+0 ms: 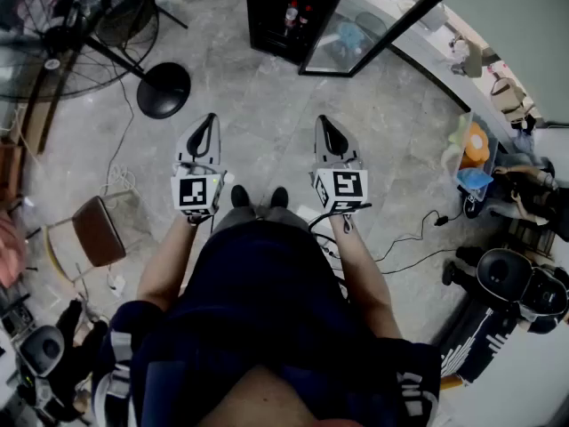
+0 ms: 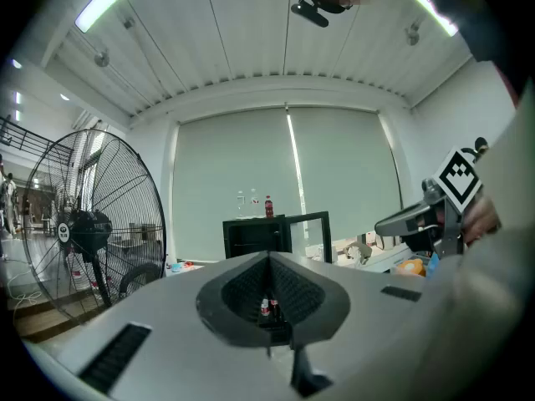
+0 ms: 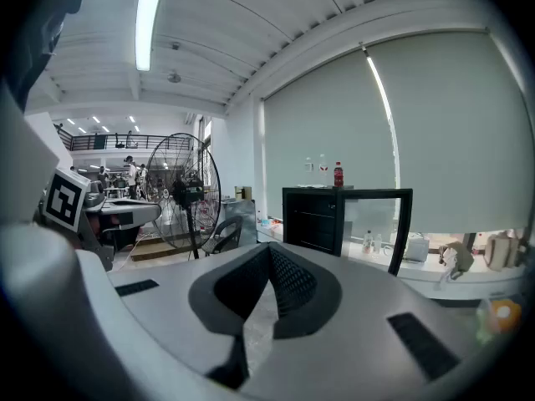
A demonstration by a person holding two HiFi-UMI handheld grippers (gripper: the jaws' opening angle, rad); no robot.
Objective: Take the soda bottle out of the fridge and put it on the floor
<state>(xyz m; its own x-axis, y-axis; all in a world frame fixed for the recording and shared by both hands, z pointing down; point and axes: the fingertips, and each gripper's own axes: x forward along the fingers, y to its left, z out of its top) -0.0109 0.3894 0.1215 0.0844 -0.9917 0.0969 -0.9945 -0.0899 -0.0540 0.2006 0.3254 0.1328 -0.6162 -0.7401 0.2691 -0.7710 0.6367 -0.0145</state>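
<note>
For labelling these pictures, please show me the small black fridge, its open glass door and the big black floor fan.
small black fridge (image 1: pixel 267 34): head view, on its dark inside.
open glass door (image 1: pixel 373 18): head view, middle of the glass pane.
big black floor fan (image 2: pixel 71 228): left gripper view, on the motor hub.

No word, brand or number could be read. In the head view, the white cube (image 1: pixel 197 192) at centre left and its twin (image 1: pixel 340 185) at centre right bore only black square marker patterns. The labels on the dark red-labelled soda bottles (image 1: pixel 291 16) at upper centre were too small to read.
</note>
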